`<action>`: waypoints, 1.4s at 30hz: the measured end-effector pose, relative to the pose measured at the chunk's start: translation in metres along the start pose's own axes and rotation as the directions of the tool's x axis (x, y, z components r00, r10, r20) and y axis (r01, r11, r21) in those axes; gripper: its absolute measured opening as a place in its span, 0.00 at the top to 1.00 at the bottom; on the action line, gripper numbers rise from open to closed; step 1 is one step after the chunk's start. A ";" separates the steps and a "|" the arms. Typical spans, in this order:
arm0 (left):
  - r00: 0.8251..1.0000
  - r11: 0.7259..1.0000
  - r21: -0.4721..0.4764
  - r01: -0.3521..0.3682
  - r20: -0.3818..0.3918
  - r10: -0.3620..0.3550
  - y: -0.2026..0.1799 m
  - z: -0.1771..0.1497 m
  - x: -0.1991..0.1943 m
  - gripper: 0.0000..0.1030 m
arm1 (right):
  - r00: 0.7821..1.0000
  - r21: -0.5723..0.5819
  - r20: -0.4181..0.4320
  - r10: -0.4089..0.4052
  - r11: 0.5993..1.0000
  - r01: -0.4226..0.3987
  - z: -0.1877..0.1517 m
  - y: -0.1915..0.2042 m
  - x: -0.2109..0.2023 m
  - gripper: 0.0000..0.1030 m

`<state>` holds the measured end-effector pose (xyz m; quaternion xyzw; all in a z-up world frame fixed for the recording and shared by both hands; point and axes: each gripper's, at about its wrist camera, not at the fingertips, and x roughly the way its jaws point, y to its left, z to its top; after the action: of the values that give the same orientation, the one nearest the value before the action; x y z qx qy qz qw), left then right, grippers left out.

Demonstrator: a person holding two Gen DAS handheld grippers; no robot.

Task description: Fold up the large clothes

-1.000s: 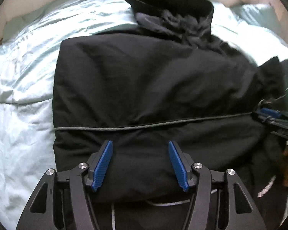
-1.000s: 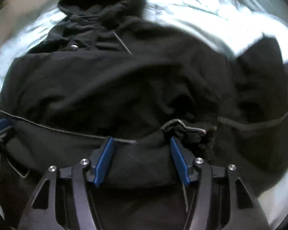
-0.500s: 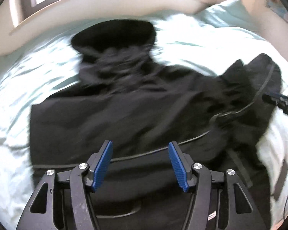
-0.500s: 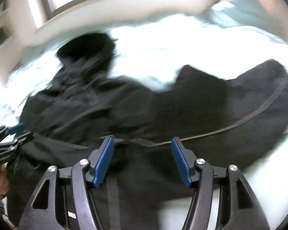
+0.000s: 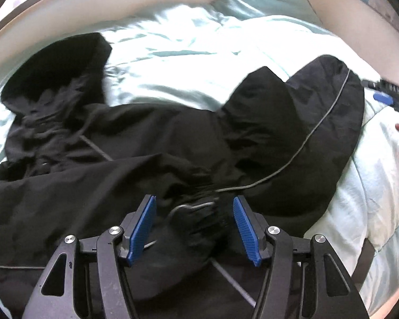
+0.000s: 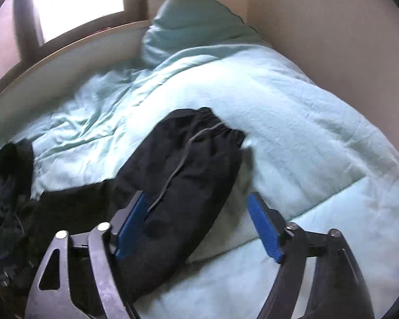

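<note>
A pale green comforter (image 6: 292, 122) covers the bed, and everything else sits on or over it. A black jacket (image 5: 135, 143) lies spread across the comforter, hood (image 5: 53, 71) toward the headboard side, 1 sleeve (image 6: 188, 164) stretched out flat over the comforter with its gathered cuff farthest away. The right gripper (image 6: 199, 226) hangs above that sleeve; its jaws have just been opening and press nothing. The left gripper (image 5: 194, 228) stands parted around a bunched cuff (image 5: 199, 212), pads clear of it.

Both wrist views look steeply down, close over the black jacket (image 5: 173, 138) on the bed (image 6: 292, 133).
</note>
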<state>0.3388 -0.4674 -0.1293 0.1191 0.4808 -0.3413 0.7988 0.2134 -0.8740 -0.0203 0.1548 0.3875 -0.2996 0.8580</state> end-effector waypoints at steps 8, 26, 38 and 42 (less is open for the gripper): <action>1.000 0.999 0.033 0.001 -0.022 -0.001 -0.026 -0.003 0.019 0.40 | 0.993 0.112 -0.090 0.080 0.991 -0.070 0.018 -0.013 0.064 0.22; 0.984 0.986 0.036 0.165 -0.072 -0.162 -0.075 0.009 0.064 0.40 | 0.983 -0.081 0.115 -0.142 0.985 0.151 -0.027 -0.036 -0.066 0.87; 0.991 0.988 0.092 0.121 -0.070 -0.115 -0.079 0.003 0.066 0.42 | 0.994 0.014 -0.065 -0.087 0.996 0.088 -0.049 -0.076 -0.009 0.82; 0.992 0.986 0.107 0.124 0.006 -0.126 -0.066 0.003 0.028 0.42 | 0.996 0.068 -0.088 -0.016 0.997 0.022 -0.043 -0.082 -0.012 0.67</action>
<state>0.3061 -0.5294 -0.1429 0.1291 0.4633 -0.4167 0.7714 0.1304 -0.9112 -0.0421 0.1937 0.4157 -0.3140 0.8313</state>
